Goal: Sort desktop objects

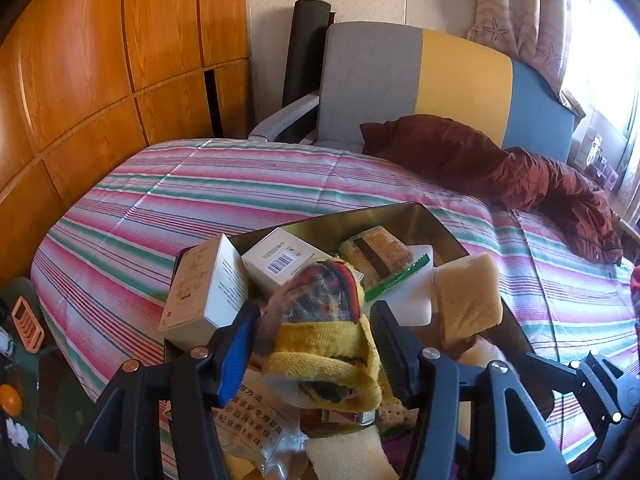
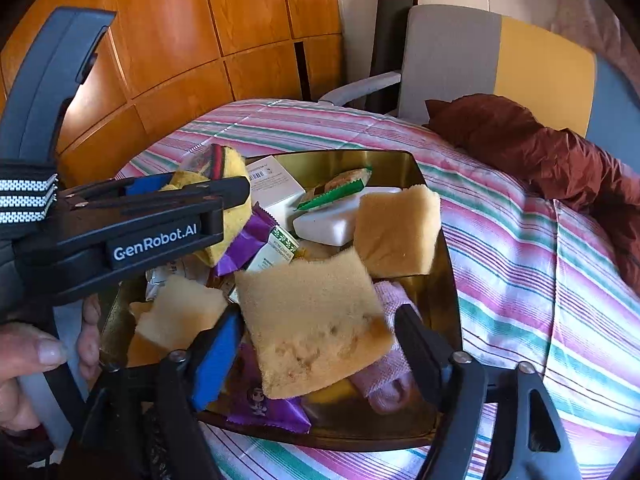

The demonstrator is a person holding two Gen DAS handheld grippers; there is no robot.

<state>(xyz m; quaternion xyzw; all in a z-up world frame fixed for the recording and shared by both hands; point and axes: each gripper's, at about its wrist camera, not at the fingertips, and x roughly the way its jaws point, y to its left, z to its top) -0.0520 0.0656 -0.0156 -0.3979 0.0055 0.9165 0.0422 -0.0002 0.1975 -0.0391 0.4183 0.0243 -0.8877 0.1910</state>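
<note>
A gold tray (image 2: pixel 432 176) full of objects lies on a striped bedspread. My left gripper (image 1: pixel 316 332) is shut on a yellow sock (image 1: pixel 324 344) with a red-striped cuff, held above the tray; it shows in the right wrist view (image 2: pixel 224 208) at the left. My right gripper (image 2: pixel 316 332) is shut on a tan sponge (image 2: pixel 316 320) above the tray's near side. In the tray lie more sponges (image 2: pixel 396 232), white boxes (image 1: pixel 208 288), a white soap bar (image 2: pixel 328 222), a green-edged biscuit pack (image 2: pixel 340 186), purple wrappers (image 2: pixel 248 240) and a pink cloth (image 2: pixel 390 384).
The striped bedspread (image 1: pixel 240 192) covers the bed around the tray. A dark red pillow and blanket (image 1: pixel 500 168) lie at the back right. A grey, yellow and blue headboard (image 1: pixel 440 80) and wooden wardrobe doors (image 1: pixel 100 60) stand behind. A glass side table (image 1: pixel 24 360) is at the left.
</note>
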